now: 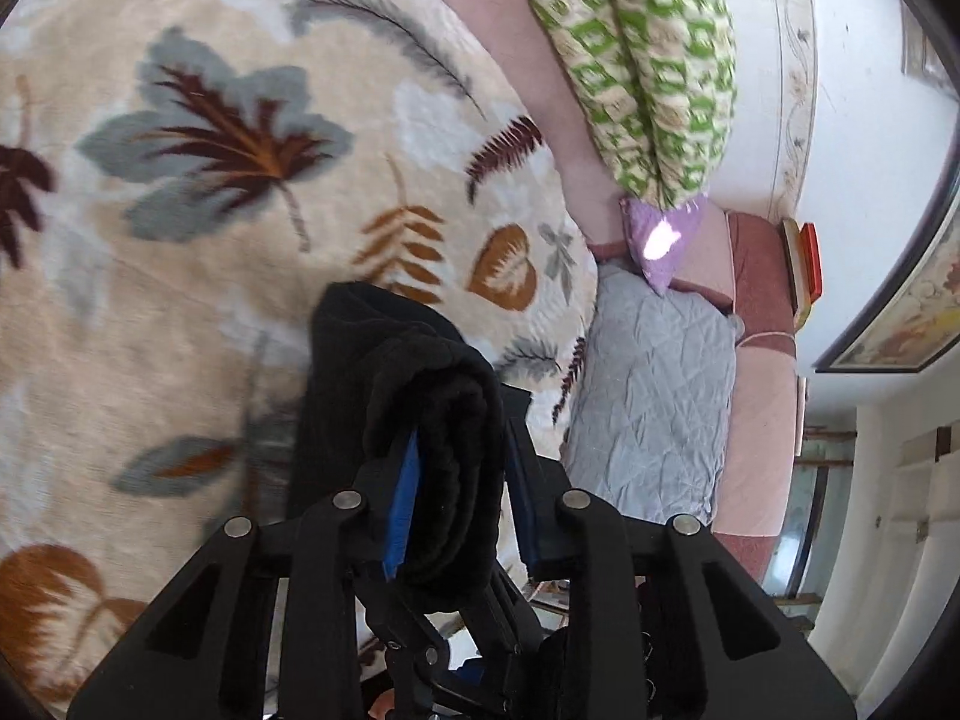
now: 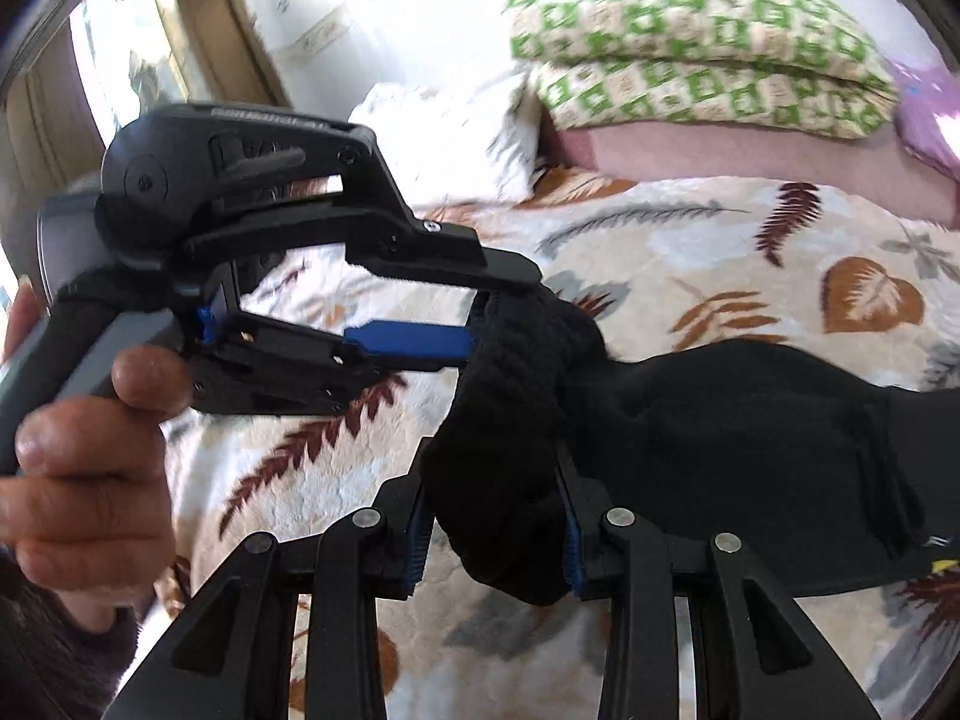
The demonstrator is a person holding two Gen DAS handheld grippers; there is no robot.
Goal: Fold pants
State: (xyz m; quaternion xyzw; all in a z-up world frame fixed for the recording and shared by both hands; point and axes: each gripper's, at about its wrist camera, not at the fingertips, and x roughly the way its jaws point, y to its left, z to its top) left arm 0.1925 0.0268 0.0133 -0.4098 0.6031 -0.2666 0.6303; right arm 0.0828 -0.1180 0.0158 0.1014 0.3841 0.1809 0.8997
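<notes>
Where both hand-held grippers (image 1: 459, 480) (image 2: 495, 531) clamp, fuzzy black pants (image 2: 720, 414) bunch thickly.

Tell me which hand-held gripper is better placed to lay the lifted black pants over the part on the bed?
Probably the right hand-held gripper. It grips the pants next to the part spread on the blanket. The left hand-held gripper clamps the same bunch from the side, farther from that part.

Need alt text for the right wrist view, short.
Both grippers clamp bunched black pants above a leaf-print blanket: the right gripper at the bottom, the hand-held left gripper reaching in from the left. Green-patterned pillows lie behind.
</notes>
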